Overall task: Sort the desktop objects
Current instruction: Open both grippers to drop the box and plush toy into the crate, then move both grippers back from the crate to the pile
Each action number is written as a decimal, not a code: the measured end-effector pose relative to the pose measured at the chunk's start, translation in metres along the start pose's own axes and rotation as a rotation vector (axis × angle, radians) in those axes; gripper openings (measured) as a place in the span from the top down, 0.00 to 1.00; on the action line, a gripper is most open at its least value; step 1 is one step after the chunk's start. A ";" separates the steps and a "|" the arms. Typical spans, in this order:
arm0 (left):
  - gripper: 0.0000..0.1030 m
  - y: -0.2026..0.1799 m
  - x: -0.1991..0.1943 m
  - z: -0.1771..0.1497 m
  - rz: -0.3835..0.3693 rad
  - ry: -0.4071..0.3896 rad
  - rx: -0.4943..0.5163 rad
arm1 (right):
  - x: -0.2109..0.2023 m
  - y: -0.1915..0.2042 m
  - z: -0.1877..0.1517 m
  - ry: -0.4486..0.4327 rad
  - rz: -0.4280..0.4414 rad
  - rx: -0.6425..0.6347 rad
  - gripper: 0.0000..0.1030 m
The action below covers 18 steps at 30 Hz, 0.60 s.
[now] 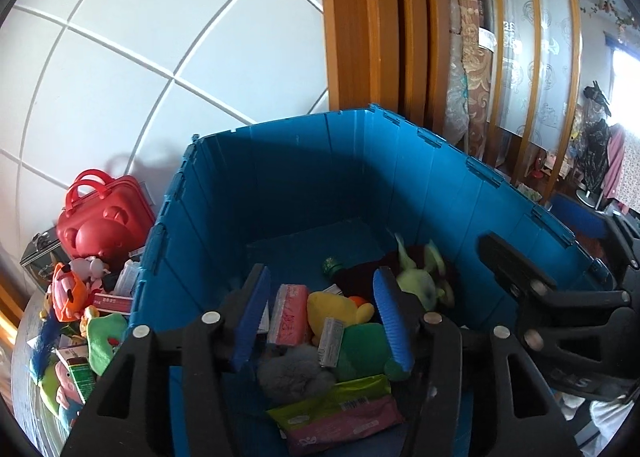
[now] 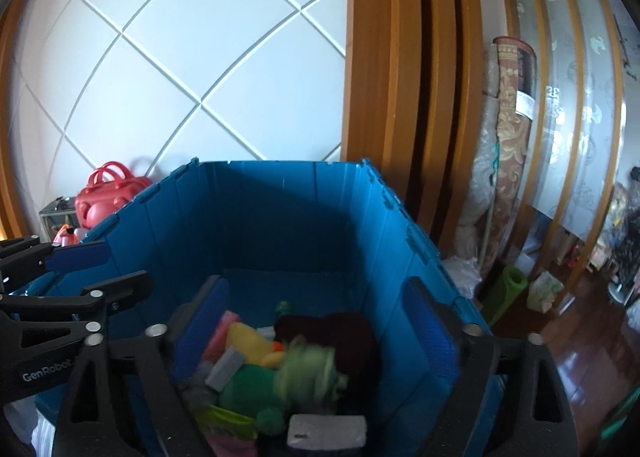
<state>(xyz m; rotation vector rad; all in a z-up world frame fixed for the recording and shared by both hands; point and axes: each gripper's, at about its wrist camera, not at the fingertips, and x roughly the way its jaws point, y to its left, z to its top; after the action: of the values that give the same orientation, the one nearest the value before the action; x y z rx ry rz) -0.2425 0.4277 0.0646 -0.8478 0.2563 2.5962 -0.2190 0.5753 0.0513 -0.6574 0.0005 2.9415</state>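
Note:
A tall blue folding crate [image 1: 304,185] [image 2: 280,209] holds several sorted items: a yellow plush [image 1: 336,311], a pink packet [image 1: 289,313], a dark red cloth [image 2: 340,333] and a small grey box [image 2: 326,431]. A light green plush toy [image 1: 420,281] [image 2: 308,369] is blurred, in the air or just landing inside the crate. My left gripper [image 1: 322,317] is open and empty over the crate's near left edge. My right gripper [image 2: 320,333] is open and empty over the crate. Each gripper shows at the side of the other's view.
A pile of toys and small boxes [image 1: 80,321] lies on the table left of the crate, with a red bear-shaped case [image 1: 102,223] behind it. A white tiled wall, a wooden door frame [image 2: 400,97] and rolled rugs [image 2: 508,161] stand behind.

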 end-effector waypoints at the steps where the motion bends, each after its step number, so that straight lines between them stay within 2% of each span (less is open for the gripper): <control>1: 0.44 0.002 -0.001 0.000 -0.003 -0.001 -0.004 | -0.002 -0.001 0.000 -0.006 0.006 0.005 0.00; 11: 0.42 0.018 -0.021 -0.012 -0.012 -0.023 -0.033 | -0.028 0.005 0.000 -0.055 -0.001 0.001 0.00; 18: 0.42 0.047 -0.051 -0.034 0.034 -0.062 -0.089 | -0.043 0.029 -0.004 -0.082 0.069 -0.002 0.00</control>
<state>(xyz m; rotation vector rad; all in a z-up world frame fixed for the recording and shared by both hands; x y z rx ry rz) -0.2072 0.3591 0.0704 -0.7980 0.1398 2.6777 -0.1826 0.5410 0.0650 -0.5467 0.0124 3.0330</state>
